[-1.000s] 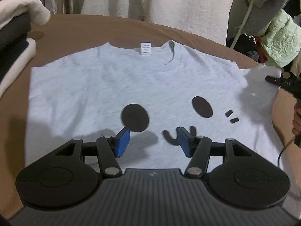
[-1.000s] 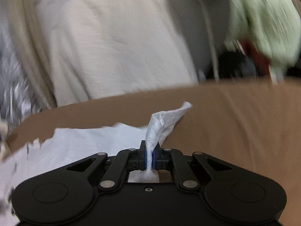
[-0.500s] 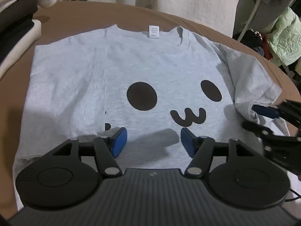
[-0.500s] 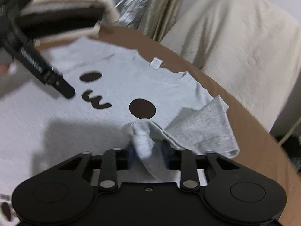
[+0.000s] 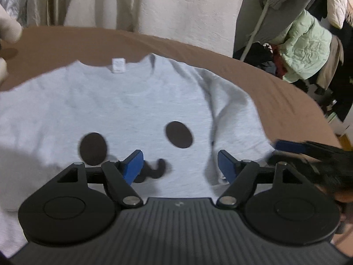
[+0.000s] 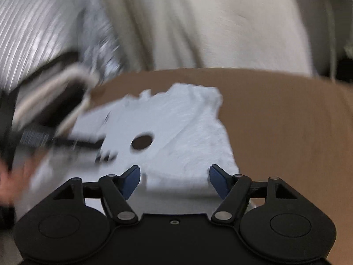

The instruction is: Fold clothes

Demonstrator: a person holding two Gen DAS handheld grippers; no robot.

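Observation:
A light grey T-shirt (image 5: 123,112) with a black cartoon face lies face up on the brown table, its collar and white tag (image 5: 118,65) at the far side. Its right sleeve (image 5: 240,119) is folded in over the body. My left gripper (image 5: 179,165) hovers open above the shirt's printed mouth, holding nothing. At the right edge of the left wrist view, the right gripper (image 5: 293,149) appears blurred beside the sleeve. In the right wrist view, my right gripper (image 6: 174,180) stands open over the folded sleeve edge of the shirt (image 6: 187,132), with nothing between its fingers.
The brown table (image 5: 286,101) curves around the shirt. A stack of folded clothes (image 6: 50,95) sits at the far left. Cream curtains (image 5: 176,6) hang behind, and a green jacket (image 5: 306,46) with other garments is piled at the right.
My right gripper has let go of the sleeve it carried over the shirt and now stands open. The sleeve lies folded inward. My left gripper stayed open and shifted over the shirt.

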